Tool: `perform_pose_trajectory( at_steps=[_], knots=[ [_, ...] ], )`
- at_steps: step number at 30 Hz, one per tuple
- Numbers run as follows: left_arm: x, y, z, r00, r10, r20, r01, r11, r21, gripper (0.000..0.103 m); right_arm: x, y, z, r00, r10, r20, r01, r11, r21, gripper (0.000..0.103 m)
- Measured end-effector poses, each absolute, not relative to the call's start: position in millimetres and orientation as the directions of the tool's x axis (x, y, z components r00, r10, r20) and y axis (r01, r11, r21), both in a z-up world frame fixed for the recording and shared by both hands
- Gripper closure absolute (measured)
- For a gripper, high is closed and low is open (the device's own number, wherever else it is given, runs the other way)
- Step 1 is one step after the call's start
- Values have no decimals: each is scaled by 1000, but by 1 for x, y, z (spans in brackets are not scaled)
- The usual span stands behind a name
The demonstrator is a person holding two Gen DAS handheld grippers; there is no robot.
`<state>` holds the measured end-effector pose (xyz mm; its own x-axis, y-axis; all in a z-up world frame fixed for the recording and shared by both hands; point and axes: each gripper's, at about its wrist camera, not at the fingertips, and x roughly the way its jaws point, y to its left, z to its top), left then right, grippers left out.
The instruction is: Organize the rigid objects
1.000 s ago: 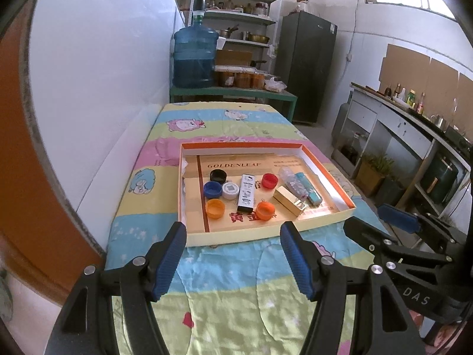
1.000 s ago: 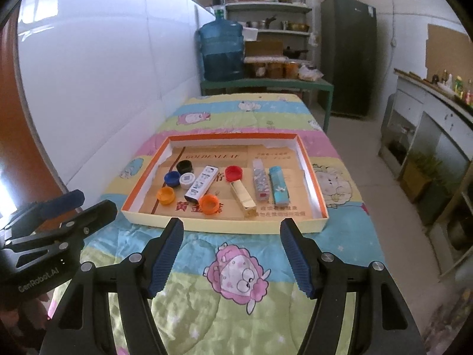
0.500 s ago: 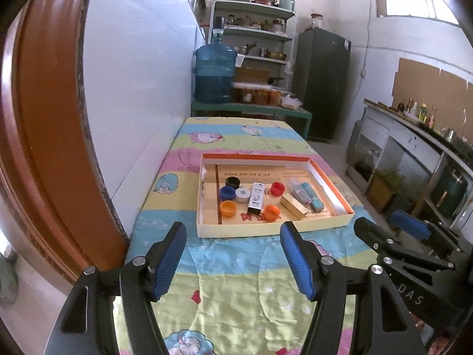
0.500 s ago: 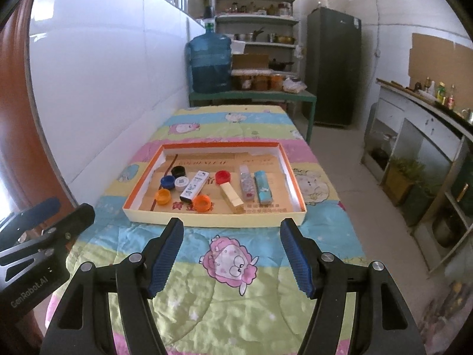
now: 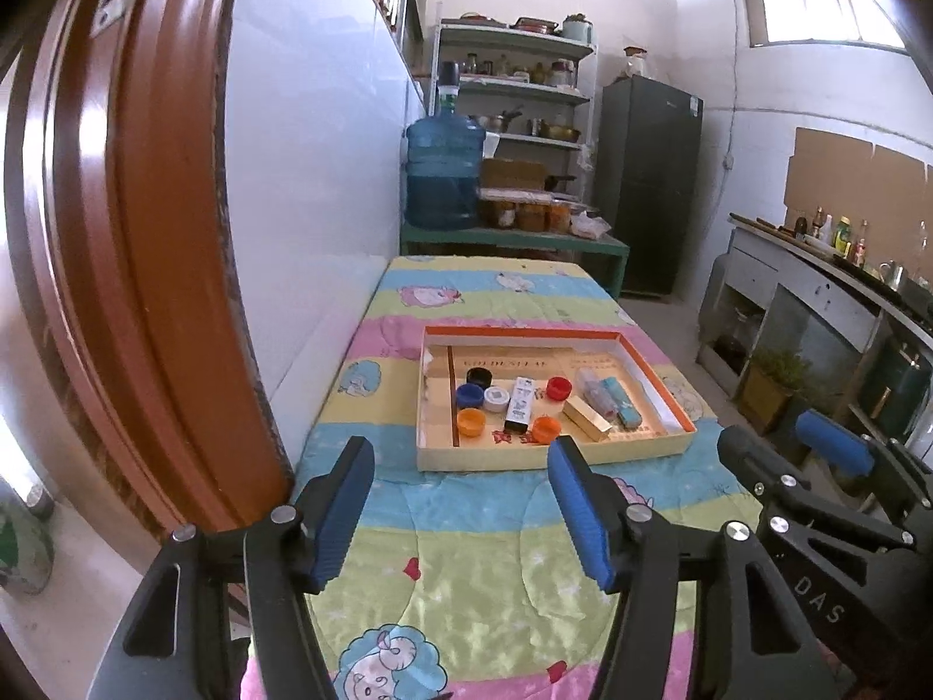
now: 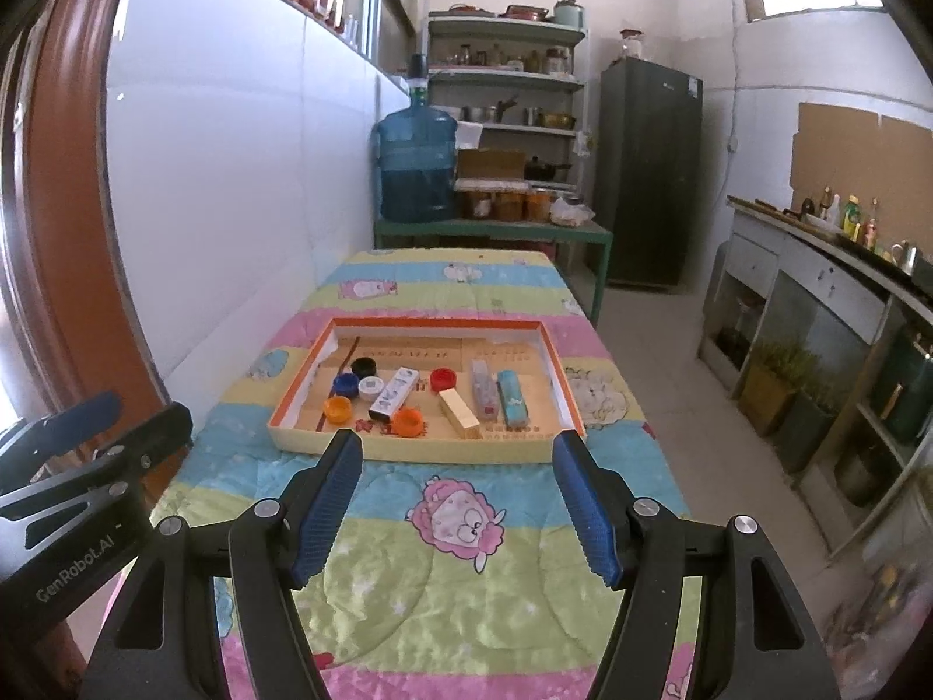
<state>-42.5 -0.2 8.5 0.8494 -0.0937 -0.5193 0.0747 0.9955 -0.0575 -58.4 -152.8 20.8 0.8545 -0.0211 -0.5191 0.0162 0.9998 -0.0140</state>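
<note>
The left view takes in a brown door frame (image 5: 146, 233) at the left; the right view shows more floor and cupboards (image 6: 816, 315) on the right. Both grippers hang above the near end of the quilted desk (image 6: 466, 583), level, pointing toward the tray (image 6: 408, 448). The left gripper (image 5: 460, 510) and right gripper (image 6: 458, 504) have jaws spread wide, holding nothing. The caps (image 6: 339, 406) and small boxes (image 6: 459, 412) lie in the tray, mid-desk.
</note>
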Motion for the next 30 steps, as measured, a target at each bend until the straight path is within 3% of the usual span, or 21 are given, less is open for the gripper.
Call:
perform_pose_trajectory(
  at_steps=[30],
  knots=[
    [-62,-3,12,851,-92,-517,89,996,-30,41,-81,-145,31,867,-10,-498,3,1000,-14,33]
  ],
)
